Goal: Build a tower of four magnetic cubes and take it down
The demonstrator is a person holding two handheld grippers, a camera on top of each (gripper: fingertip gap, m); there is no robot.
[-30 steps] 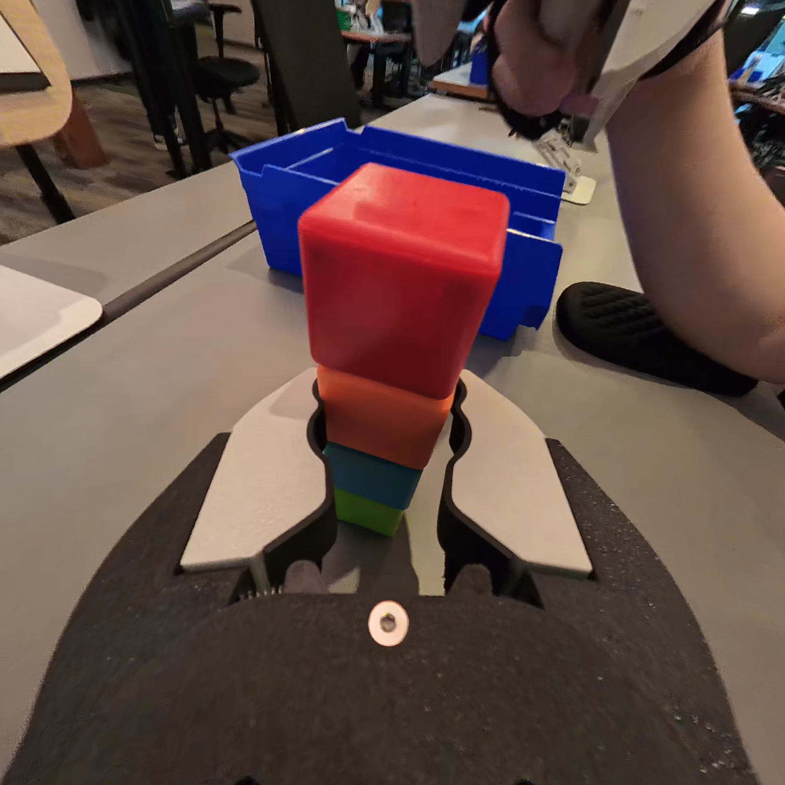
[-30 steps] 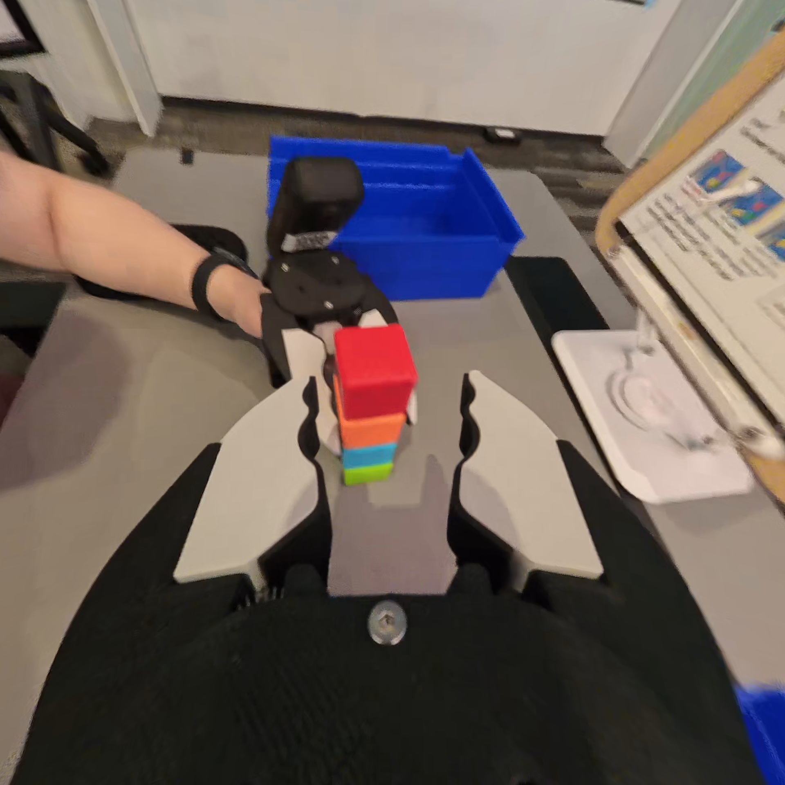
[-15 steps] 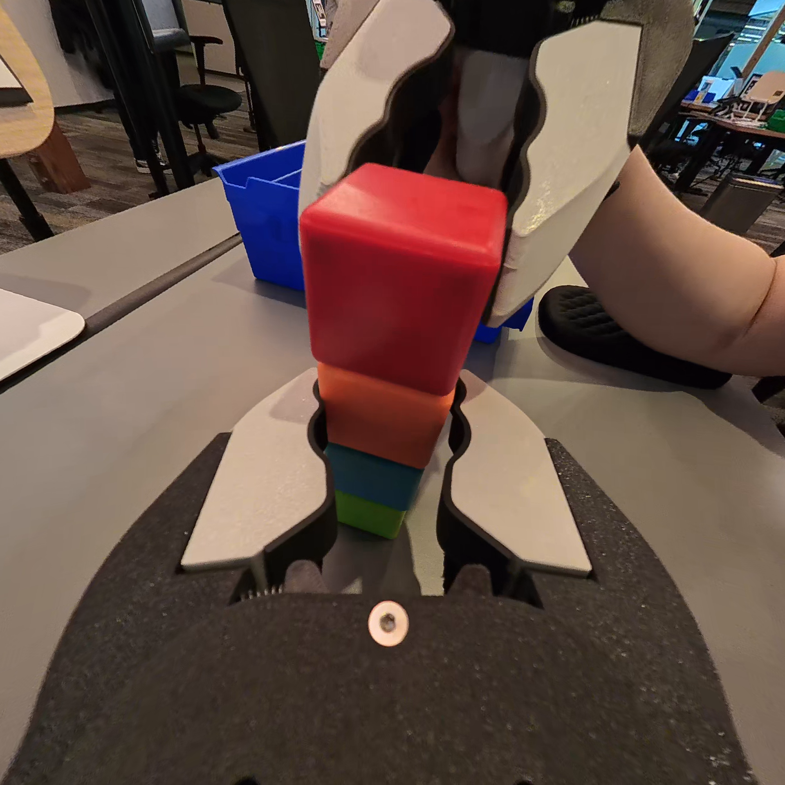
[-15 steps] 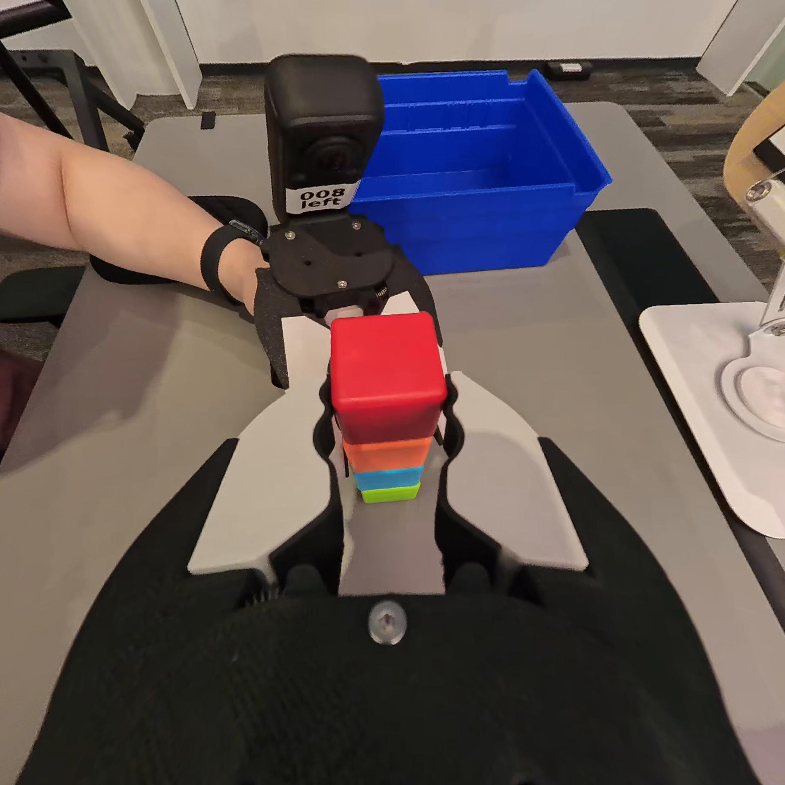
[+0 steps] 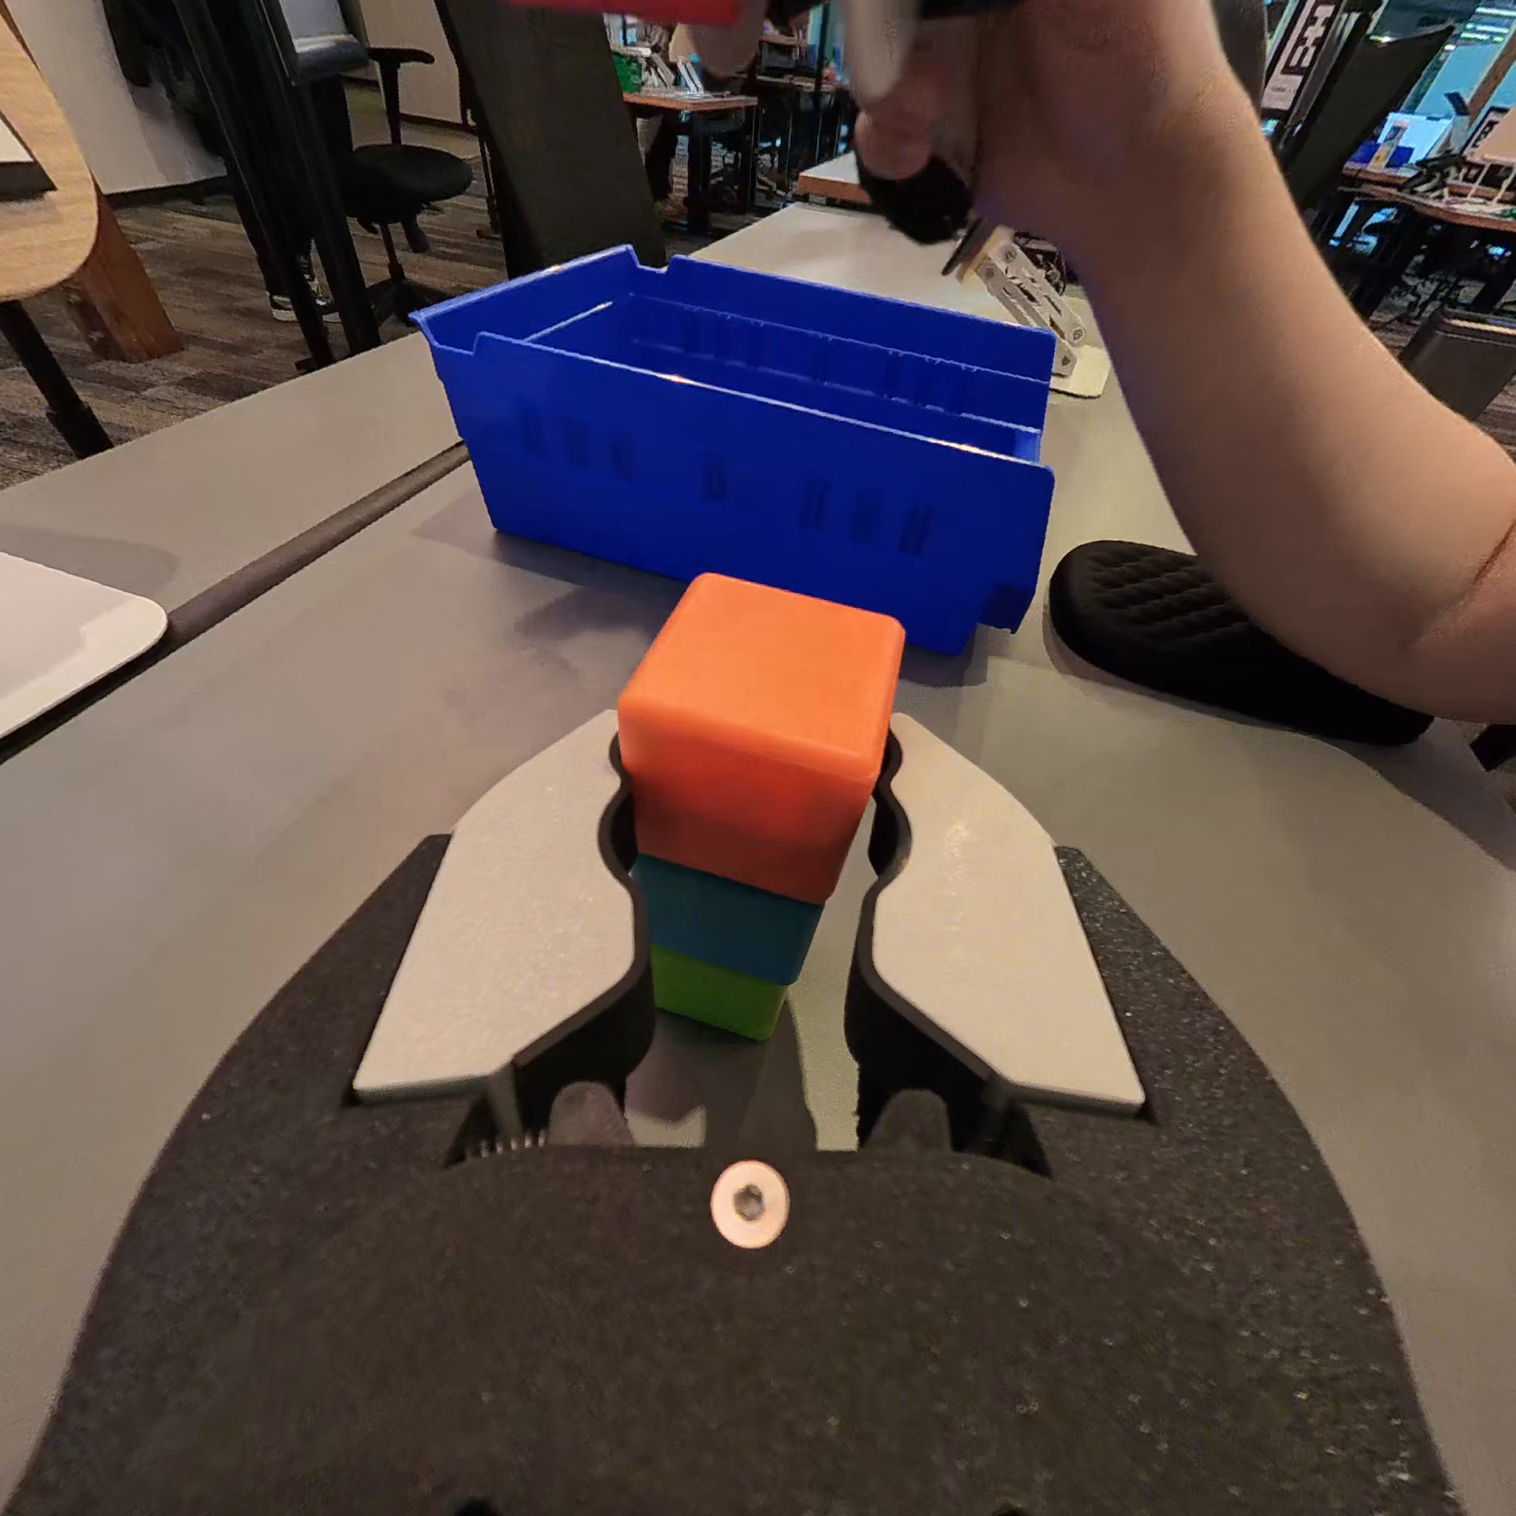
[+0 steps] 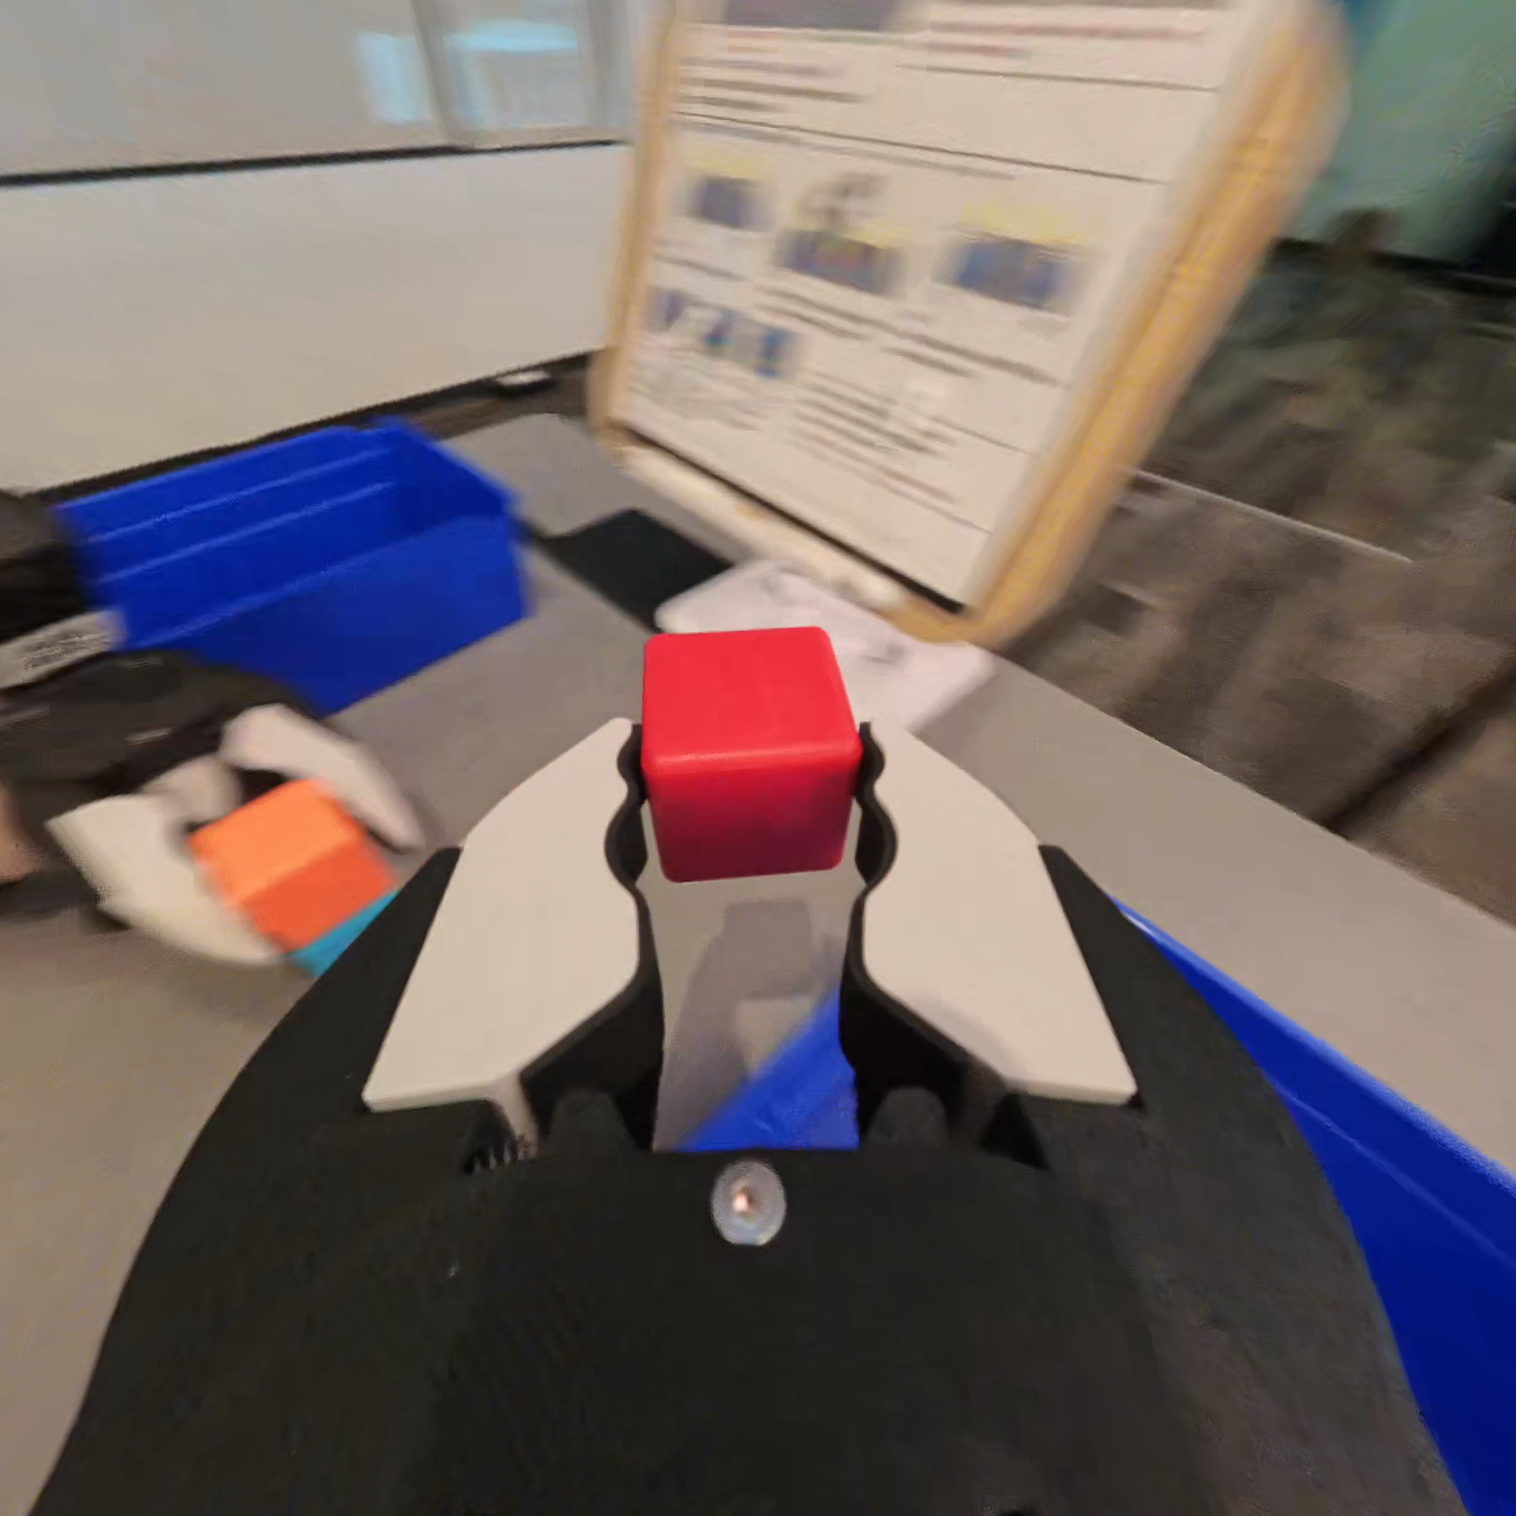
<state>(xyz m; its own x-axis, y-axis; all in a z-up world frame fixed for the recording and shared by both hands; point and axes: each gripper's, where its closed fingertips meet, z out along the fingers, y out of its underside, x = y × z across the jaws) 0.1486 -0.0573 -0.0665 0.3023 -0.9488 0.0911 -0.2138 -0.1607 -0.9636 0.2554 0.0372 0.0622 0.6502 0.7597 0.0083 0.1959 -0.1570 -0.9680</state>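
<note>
Red cube off the tower, in my right fingers; three cubes left on the worktop.

Right gripper [image 6: 748, 808] grips the red cube [image 6: 745, 751] by its flat sides, lifted clear; half a second ago it capped the stack. Left gripper [image 5: 751, 808] clamps the orange cube [image 5: 759, 722] over teal [image 5: 726, 927] and green [image 5: 714, 1001]. Judged light, rigid, smooth; magnets resist, so brace below.
</note>
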